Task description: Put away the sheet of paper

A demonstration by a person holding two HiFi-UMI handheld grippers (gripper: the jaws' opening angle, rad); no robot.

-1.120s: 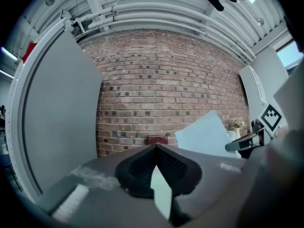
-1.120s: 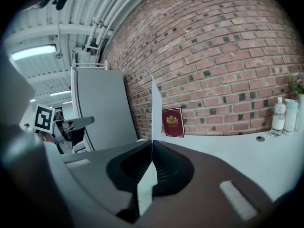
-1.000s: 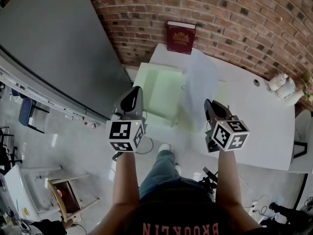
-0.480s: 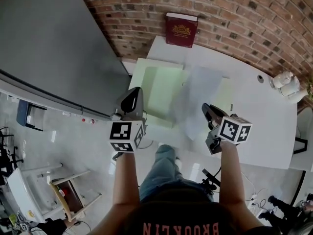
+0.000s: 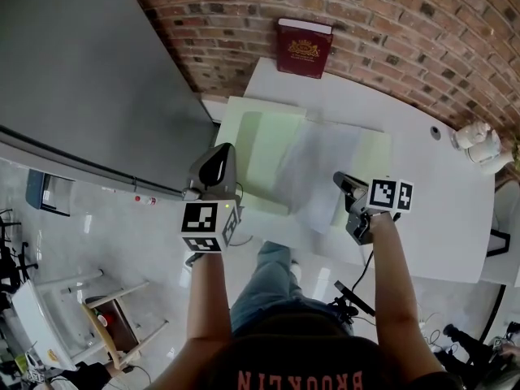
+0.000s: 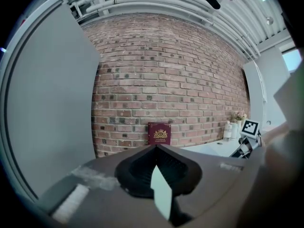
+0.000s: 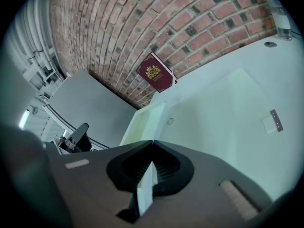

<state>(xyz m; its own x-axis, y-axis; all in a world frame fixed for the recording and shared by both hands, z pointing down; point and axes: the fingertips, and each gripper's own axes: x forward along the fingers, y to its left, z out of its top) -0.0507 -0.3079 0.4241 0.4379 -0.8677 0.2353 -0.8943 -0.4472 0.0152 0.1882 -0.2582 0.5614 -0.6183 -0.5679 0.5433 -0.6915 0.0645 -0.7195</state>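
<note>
A pale green folder (image 5: pixel 264 149) lies open on the white table (image 5: pixel 439 218). The thin white sheet of paper (image 5: pixel 313 173) lies low across the folder's right half. My right gripper (image 5: pixel 340 179) is shut on the sheet's near edge, which shows as a white strip (image 7: pixel 145 189) between its jaws (image 7: pixel 152 141). My left gripper (image 5: pixel 226 149) is at the folder's left edge. It is shut on a pale green strip (image 6: pixel 161 194), which looks like the folder's left flap. In the right gripper view the raised flap (image 7: pixel 142 122) stands left of the sheet (image 7: pixel 213 122).
A dark red book (image 5: pixel 302 49) leans against the brick wall behind the table. White bottles (image 5: pixel 475 140) stand at the table's far right, near a round cable hole (image 5: pixel 435 132). A large grey panel (image 5: pixel 89 71) stands left. A person's legs are by the near edge.
The sheet has come down from standing up to lying nearly flat over the folder. My right gripper has moved a little to the right with it. The left gripper has hardly moved.
</note>
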